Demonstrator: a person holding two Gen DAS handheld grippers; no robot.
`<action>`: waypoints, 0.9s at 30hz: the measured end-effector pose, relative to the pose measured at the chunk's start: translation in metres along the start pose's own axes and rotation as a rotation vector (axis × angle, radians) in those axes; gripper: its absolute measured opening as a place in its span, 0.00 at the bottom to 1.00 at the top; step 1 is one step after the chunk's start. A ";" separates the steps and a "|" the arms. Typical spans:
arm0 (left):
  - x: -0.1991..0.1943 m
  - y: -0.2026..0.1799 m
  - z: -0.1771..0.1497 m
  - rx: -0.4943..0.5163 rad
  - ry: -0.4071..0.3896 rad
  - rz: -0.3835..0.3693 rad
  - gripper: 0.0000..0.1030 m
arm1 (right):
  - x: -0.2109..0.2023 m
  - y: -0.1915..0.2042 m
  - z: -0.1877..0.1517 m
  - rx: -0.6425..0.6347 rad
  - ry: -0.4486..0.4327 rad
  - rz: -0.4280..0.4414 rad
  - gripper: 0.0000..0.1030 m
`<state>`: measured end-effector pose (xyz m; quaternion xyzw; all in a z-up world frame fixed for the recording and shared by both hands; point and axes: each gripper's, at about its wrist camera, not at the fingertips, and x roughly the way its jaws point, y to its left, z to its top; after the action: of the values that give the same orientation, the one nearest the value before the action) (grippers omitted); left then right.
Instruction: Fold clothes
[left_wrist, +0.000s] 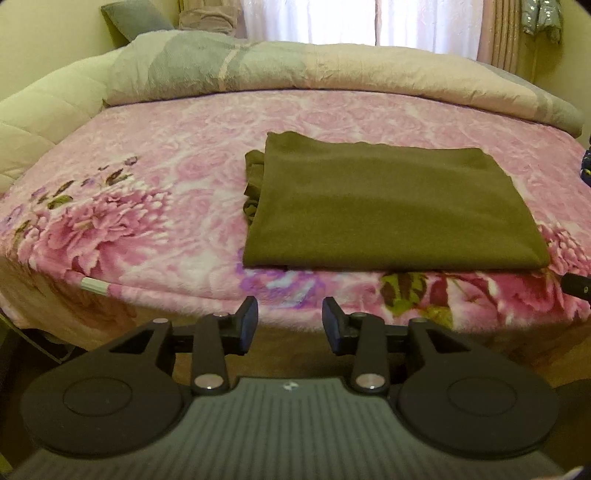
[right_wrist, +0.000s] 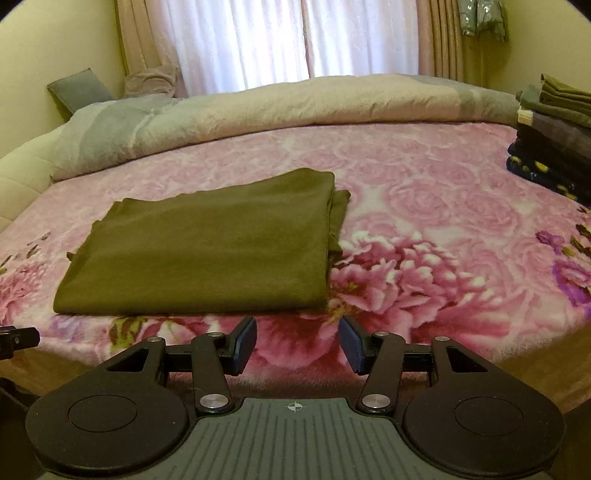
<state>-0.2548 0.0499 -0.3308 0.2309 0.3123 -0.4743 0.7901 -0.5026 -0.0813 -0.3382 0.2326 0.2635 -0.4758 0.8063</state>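
Near the bed's front edge an olive cloth lay folded flat, both the left gripper and right gripper hovering open and empty before it, so a one-layer pinch could undo the fold.

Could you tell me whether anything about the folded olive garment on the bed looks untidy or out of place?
Mostly neat, but the olive garment has lower layers bunched and sticking out past its top fold along one side, so that edge is not flush.
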 end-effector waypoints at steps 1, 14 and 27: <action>-0.003 0.000 -0.002 0.003 -0.002 0.001 0.35 | -0.003 0.000 -0.001 0.000 -0.002 0.001 0.51; -0.038 0.004 -0.015 0.007 -0.047 0.009 0.36 | -0.037 0.006 -0.011 0.001 -0.027 0.021 0.51; -0.059 0.007 -0.004 -0.010 -0.098 -0.095 0.36 | -0.052 0.005 -0.010 0.008 -0.034 0.049 0.51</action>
<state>-0.2708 0.0917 -0.2909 0.1883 0.2863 -0.5203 0.7822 -0.5216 -0.0398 -0.3116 0.2342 0.2420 -0.4610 0.8210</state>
